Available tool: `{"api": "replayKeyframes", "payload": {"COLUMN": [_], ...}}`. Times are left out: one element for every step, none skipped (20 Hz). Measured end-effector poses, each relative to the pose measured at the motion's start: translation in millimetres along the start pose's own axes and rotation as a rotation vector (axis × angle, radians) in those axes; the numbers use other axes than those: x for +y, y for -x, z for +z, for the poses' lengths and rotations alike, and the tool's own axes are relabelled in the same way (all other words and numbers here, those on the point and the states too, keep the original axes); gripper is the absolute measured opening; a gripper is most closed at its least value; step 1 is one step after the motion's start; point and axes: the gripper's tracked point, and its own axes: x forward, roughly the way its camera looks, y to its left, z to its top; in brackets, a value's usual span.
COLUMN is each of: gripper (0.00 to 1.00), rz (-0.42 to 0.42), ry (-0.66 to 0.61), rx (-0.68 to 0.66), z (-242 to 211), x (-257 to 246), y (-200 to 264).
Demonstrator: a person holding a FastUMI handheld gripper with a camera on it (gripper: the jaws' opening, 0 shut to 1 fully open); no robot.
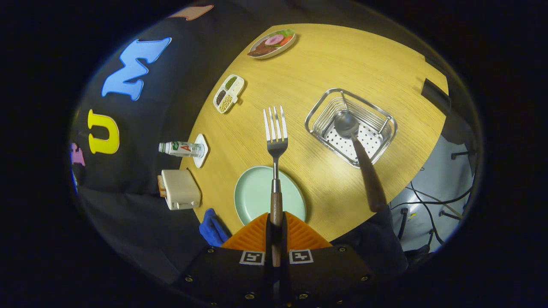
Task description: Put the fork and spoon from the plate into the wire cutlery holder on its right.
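Seen along the gripper point(276, 233), the two fingers are drawn together on the wooden handle of the fork point(275, 145), which they clamp from both sides. The handle runs down between the fingers and its lower end is lost in the dark slot there. The fork sticks straight out ahead, tines away from the fingers, raised above the pale green plate point(252, 194). The near rim of the plate is covered by the fingers, so only its far part shows.

Taking the plate as the marker: the wire cutlery holder point(351, 126) sits to its right and a little farther off on the round wooden table point(325, 64). The spoon point(357, 154) already stands in the holder, its bowl down against the perforated bottom, its dark handle leaning out over the near rim toward the table's edge.

Left of the plate, hanging at the table's edge, are a cream boxy object point(180, 189) and a small bottle point(182, 149) on a white coaster; what the box is I cannot make out. Beyond the plate lies a little divided dish point(228, 93) of grains, and farther still a plate of food point(272, 42). A blue cloth point(212, 229) pokes out just beside the fingers, partly hidden.
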Motion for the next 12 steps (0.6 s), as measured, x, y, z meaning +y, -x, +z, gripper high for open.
{"api": "replayKeyframes", "payload": {"gripper": [0.06, 0.06, 0.06, 0.07, 0.07, 0.07, 0.07, 0.07, 0.07, 0.07, 0.07, 0.07], "rz": [0.0, 0.002, 0.006, 0.008, 0.009, 0.011, 0.018, 0.026, 0.032, 0.032, 0.029, 0.025], "ry": [-0.017, -0.034, -0.05, -0.065, -0.08, -0.095, -0.115, -0.138, -0.162, -0.182, -0.199, -0.214], "rx": [-0.012, -0.021, -0.028, -0.031, -0.033, -0.031, -0.03, -0.028, -0.024, -0.018, -0.012, -0.005], "z": [2.9, 5.0, 6.0, 6.6, 6.6, 7.6, 7.0, 7.3, 6.7, 5.1, 4.2, 3.0], "x": [-3.7, -6.6, -9.1, -11.7, -14.8, -16.9, -18.1, -18.7, -20.1, -22.5, -25.8, -28.3], "y": [3.2, 6.6, 9.0, 9.7, 12.1, 12.4, 12.9, 13.5, 13.8, 12.4, 11.6, 10.1]}}
